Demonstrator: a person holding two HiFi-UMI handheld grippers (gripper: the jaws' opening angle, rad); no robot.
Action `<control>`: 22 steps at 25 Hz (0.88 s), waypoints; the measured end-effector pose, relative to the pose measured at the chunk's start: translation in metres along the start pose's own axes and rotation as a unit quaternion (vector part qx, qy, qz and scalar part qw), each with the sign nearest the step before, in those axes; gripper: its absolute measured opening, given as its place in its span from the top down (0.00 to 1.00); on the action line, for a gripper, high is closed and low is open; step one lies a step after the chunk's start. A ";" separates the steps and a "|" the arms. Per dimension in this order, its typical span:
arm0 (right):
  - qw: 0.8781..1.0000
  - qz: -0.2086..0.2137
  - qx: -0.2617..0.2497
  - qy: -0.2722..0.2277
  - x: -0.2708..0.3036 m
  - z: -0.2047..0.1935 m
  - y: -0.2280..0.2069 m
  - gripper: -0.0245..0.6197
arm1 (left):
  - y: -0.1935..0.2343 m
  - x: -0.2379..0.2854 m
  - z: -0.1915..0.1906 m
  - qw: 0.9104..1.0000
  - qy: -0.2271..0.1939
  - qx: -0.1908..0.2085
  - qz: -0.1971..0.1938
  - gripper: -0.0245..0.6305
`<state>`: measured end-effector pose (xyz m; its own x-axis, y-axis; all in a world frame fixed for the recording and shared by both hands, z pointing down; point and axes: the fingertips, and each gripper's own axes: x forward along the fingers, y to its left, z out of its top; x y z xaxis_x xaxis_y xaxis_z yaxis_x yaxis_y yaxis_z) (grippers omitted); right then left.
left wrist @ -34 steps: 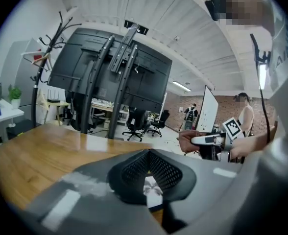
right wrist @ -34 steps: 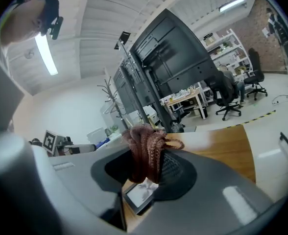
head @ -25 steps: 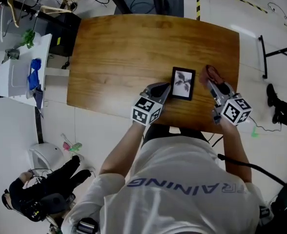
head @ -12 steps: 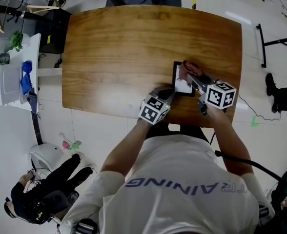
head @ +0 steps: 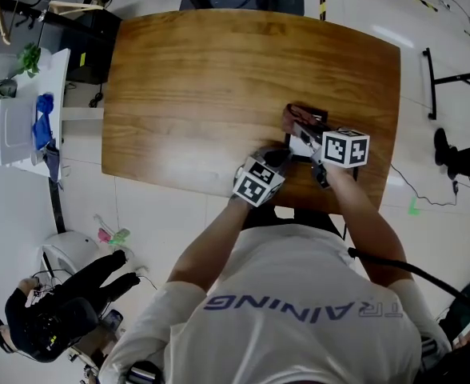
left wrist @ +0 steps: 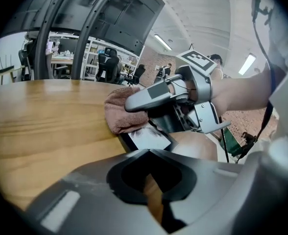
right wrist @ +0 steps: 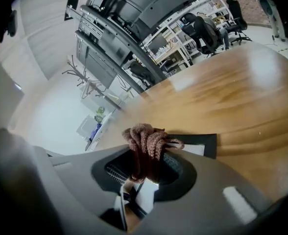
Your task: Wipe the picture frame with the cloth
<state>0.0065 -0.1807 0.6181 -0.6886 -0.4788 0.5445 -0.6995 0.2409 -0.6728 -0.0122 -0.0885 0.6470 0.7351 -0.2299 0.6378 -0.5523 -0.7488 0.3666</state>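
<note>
A small black picture frame with a white print lies flat near the front edge of the wooden table. My right gripper is shut on a reddish-brown cloth and presses it onto the frame's far end. In the right gripper view the bunched cloth fills the jaws of the right gripper, with the frame just beyond. My left gripper rests at the frame's near left corner, shut with nothing in it. From the left gripper, the cloth and frame lie straight ahead.
The frame sits close to the table's front edge and my body. A white cabinet stands on the floor to the left. Dark gear lies at the lower left. A black stand is on the right.
My right gripper has carried the cloth leftward from beside the frame onto it and across to its far end. The left gripper stays at the frame's near left corner.
</note>
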 end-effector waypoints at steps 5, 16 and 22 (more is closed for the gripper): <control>1.000 -0.022 0.006 -0.001 -0.007 -0.002 -0.019 0.79 | 0.001 0.002 -0.001 1.000 -0.003 -0.003 0.003 0.95; 0.997 -0.063 0.037 -0.037 -0.062 0.008 -0.060 0.79 | 0.000 0.000 0.000 1.000 -0.006 0.001 0.008 0.95; 0.994 -0.099 -0.002 -0.039 -0.080 0.013 -0.072 0.78 | 0.001 0.001 -0.001 1.000 -0.007 0.008 0.012 0.95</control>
<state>0.1143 -0.1707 0.6159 -0.5210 -0.5812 0.6251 -0.8206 0.1396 -0.5542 -0.0122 -0.0889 0.6483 0.7279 -0.2562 0.6360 -0.5631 -0.7526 0.3413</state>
